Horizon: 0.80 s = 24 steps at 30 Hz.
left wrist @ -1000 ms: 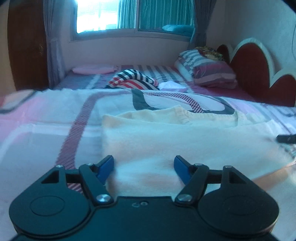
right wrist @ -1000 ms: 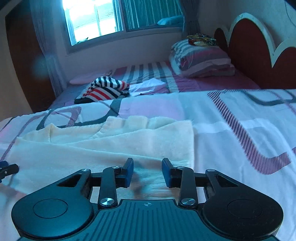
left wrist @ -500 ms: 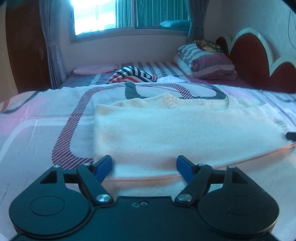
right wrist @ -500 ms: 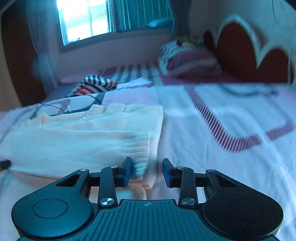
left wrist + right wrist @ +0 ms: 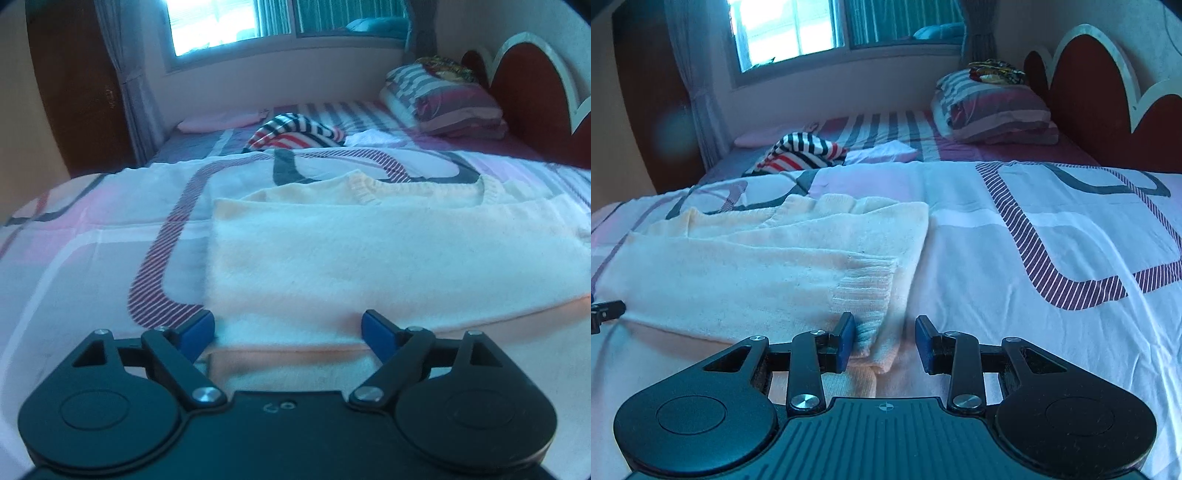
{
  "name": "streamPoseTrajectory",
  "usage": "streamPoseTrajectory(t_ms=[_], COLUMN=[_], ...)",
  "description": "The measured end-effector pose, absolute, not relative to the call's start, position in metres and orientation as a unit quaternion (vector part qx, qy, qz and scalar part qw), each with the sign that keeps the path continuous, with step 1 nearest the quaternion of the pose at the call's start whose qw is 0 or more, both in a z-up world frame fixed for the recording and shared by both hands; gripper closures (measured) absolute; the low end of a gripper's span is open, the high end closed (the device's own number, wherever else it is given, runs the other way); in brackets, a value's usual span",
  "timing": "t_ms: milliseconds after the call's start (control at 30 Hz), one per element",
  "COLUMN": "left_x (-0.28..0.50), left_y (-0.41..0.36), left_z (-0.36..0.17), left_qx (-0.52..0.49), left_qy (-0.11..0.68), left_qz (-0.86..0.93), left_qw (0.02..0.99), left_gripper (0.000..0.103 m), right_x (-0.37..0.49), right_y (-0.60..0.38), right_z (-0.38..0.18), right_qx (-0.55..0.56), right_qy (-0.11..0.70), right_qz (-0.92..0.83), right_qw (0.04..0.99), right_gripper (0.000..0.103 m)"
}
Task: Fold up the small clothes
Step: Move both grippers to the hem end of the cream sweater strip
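Left tongs spread wide, blue fingertips straddling the near folded edge of the cream sweater, nothing pinched; whether the pads touch the knit cannot be told. Right tongs parted to a middling gap, gripping nothing, with the ribbed cuff and near right corner of the sweater lying between the pads (left pad just against the cuff, right pad over bare cover). Sweater folded flat directly ahead of both tongs, stretching rightward from the left tongs and leftward from the right tongs, neckline on the far side. A sliver of the left tongs visible at the far left edge of the right wrist view, at the sweater's near left side. Beneath everything, a bed cover in white and pink with striped maroon bands and grey curves. Farther ahead, a bundled red, white and black striped garment, a small white cloth just beside it, a pink pillow to the left, stacked striped pillows ahead to the right against a scalloped dark red headboard. Beyond the bed, a bright window with curtains and a dark wooden door at far left. Both tongs held low and roughly level, aimed forward across the bed.
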State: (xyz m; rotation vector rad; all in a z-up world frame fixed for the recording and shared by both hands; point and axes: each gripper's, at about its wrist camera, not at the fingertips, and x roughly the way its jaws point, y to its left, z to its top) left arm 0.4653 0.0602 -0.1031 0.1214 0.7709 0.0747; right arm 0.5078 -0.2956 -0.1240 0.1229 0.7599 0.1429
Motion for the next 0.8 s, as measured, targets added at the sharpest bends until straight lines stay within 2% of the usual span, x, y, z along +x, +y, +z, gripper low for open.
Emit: streamPoseTrajectory(t_ms=[333, 700, 767, 800], left_x=[0.4, 0.28, 0.259, 0.251], left_y=[0.055, 0.065, 0.074, 0.078], left_z=[-0.082, -0.068, -0.072, -0.074], left_qx=[0.057, 0.049, 0.039, 0.034], left_qy=[0.365, 0.365, 0.374, 0.378], left_qz=[0.037, 0.003, 0.003, 0.004], left_qw=[0.928, 0.93, 0.927, 0.925], left_gripper=[0.018, 0.019, 0.02, 0.02], right_x=[0.427, 0.295, 0.273, 0.263], right_y=[-0.325, -0.329, -0.331, -0.331], right_z=[-0.09, -0.071, -0.071, -0.071], right_qx=[0.088, 0.141, 0.155, 0.158], right_qy=[0.348, 0.376, 0.382, 0.385], right_qz=[0.104, 0.111, 0.109, 0.107], right_qw=[0.927, 0.909, 0.904, 0.903], right_gripper=[0.068, 0.068, 0.067, 0.059])
